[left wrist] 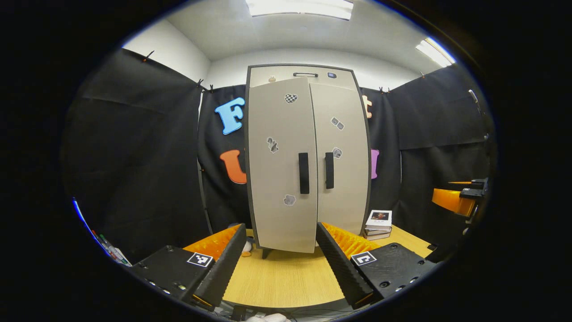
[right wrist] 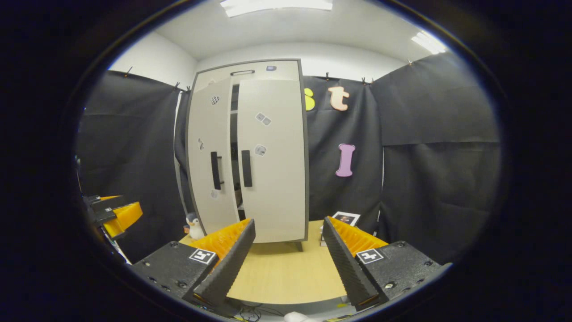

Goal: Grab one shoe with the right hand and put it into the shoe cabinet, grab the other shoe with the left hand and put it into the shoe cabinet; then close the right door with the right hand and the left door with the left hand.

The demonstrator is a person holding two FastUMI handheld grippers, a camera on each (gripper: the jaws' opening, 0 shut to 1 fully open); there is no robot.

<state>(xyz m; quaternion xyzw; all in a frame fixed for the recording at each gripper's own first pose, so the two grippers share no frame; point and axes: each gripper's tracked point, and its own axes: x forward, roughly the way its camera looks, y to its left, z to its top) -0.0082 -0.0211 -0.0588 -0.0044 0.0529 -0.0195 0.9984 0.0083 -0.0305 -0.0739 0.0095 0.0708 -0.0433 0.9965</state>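
Observation:
The shoe cabinet (left wrist: 308, 76) stands upright on the wooden table (left wrist: 286, 279), straight ahead in the left gripper view. Its left door (left wrist: 279, 134) hangs slightly ajar, its edge standing out in front of the right door (left wrist: 344, 188), which lies flush. In the right gripper view a dark gap (right wrist: 233, 147) separates the left door (right wrist: 205, 179) from the right door (right wrist: 272, 188). My left gripper (left wrist: 280, 228) is open and empty, short of the cabinet. My right gripper (right wrist: 288, 221) is open and empty too, held off to the cabinet's right. The doors hide the inside.
A stack of books (left wrist: 379, 222) lies on the table right of the cabinet. A small penguin toy (right wrist: 194, 226) stands at its left foot. The other gripper shows at the right edge (left wrist: 460, 199) and at the left edge (right wrist: 114, 212). Black cloth walls close in the booth.

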